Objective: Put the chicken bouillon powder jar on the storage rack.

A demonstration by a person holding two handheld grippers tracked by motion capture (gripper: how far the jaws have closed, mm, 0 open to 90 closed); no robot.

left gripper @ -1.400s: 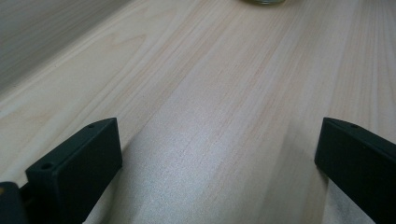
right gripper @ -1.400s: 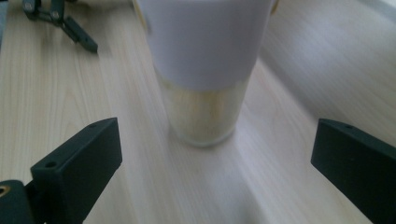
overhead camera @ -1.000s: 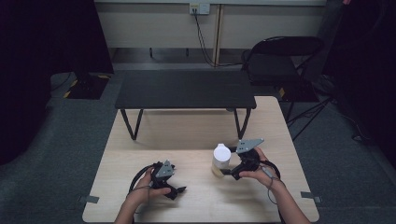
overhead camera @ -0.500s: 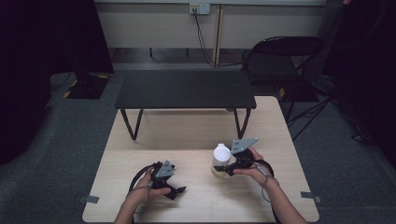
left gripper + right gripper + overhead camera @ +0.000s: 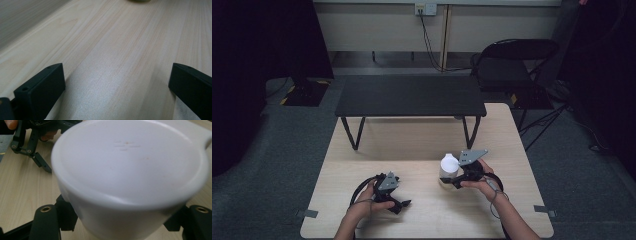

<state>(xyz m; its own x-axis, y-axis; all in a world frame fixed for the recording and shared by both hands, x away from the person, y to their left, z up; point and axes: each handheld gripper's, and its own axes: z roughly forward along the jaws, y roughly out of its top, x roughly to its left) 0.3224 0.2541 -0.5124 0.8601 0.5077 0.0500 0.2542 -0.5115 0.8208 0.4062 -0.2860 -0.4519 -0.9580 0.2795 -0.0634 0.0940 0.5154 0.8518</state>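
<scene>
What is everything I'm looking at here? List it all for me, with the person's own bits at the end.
Wooden table: one, pale, centre.
Low shelf: one, black, on the table's far half.
White container: one, on the table's near right, between the right tongs' jaws.
Chair: one, black, beyond the table at right.
Wall socket: one, pale, back wall, cables hanging from it.
Left tongs: one, black, near left, jaws wide apart over bare wood.
Right tongs: one, black, gripping the container.
Hands: two, left and right, one on each tongs.

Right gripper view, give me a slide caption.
Right gripper closed around a white bottle cap above the wooden table.
</scene>
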